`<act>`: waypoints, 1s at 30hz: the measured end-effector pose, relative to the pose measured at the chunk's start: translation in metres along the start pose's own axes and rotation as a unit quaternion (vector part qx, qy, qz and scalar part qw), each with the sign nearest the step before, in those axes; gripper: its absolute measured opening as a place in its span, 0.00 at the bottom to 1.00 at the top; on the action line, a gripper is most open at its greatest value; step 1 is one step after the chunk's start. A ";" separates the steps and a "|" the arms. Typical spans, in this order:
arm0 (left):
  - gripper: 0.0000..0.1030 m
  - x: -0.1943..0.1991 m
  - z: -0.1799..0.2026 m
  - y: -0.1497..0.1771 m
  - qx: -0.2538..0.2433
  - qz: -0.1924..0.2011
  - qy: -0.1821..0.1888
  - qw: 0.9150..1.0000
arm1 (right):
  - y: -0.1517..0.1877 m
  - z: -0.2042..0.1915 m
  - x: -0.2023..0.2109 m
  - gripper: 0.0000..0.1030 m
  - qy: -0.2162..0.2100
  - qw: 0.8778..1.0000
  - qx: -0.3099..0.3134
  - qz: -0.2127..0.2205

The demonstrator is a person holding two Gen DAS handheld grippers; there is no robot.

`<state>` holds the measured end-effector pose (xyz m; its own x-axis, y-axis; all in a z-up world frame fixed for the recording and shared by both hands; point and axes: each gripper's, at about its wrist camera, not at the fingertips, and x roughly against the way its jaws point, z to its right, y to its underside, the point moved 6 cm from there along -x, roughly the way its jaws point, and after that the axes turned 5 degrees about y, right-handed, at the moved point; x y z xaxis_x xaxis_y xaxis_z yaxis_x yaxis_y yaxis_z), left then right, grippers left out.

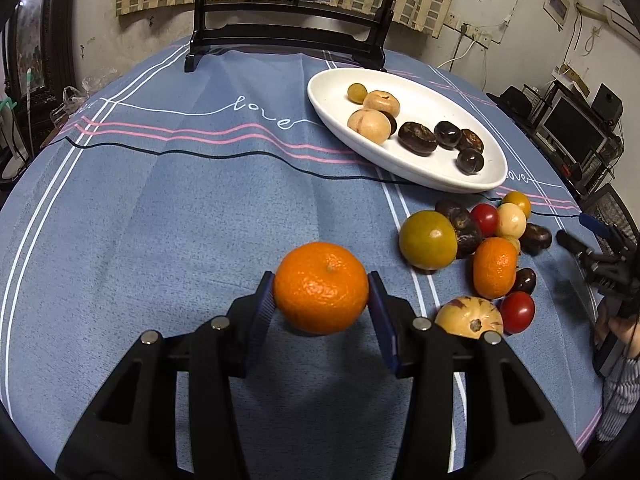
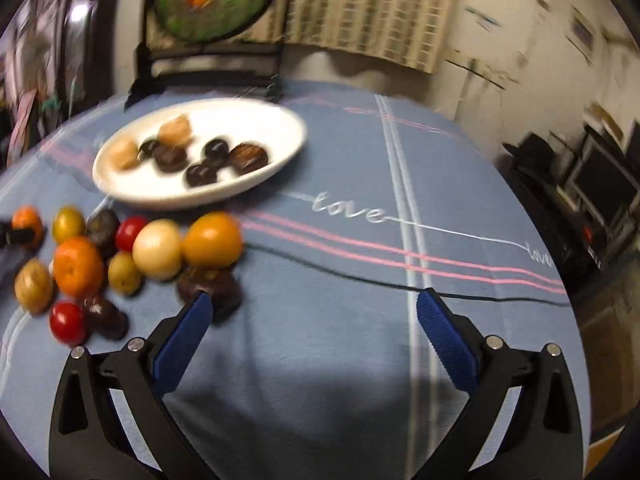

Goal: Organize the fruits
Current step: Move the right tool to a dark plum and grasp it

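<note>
My left gripper is shut on an orange tangerine, its blue pads pressed to both sides, held just above the blue tablecloth. To its right lies a pile of loose fruit: a green-yellow citrus, a second tangerine, red tomatoes and dark chestnut-like fruits. A white oval plate behind holds tan and dark fruits. My right gripper stands open over bare cloth, nothing between its fingers; a dark fruit lies by its left fingertip. The right wrist view is blurred.
A dark wooden stand with a round panel sits at the table's far edge. The right gripper and a striped sleeve show at the right edge. Shelves with monitors stand beyond the table.
</note>
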<state>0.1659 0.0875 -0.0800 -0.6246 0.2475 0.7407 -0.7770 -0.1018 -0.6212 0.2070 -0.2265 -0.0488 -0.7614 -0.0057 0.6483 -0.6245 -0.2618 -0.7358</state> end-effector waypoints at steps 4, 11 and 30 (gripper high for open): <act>0.46 0.000 0.000 0.000 0.000 0.000 0.000 1.000 | -0.002 -0.008 0.007 0.99 -0.076 0.997 -0.013 0.013; 0.46 0.000 0.000 0.000 0.000 0.000 0.000 1.000 | 0.005 -0.046 0.004 0.65 -0.109 0.993 0.047 -0.003; 0.46 -0.008 -0.001 0.002 0.004 -0.018 0.010 1.000 | 0.010 -0.057 -0.021 0.41 -0.143 0.987 0.036 -0.065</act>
<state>0.1693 0.0861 -0.0870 -0.5949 0.2697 0.7572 -0.7994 -0.1007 -0.5923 0.2068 -0.1740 -0.0814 -0.5884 -0.2366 0.7732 -0.6923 -0.3465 -0.6329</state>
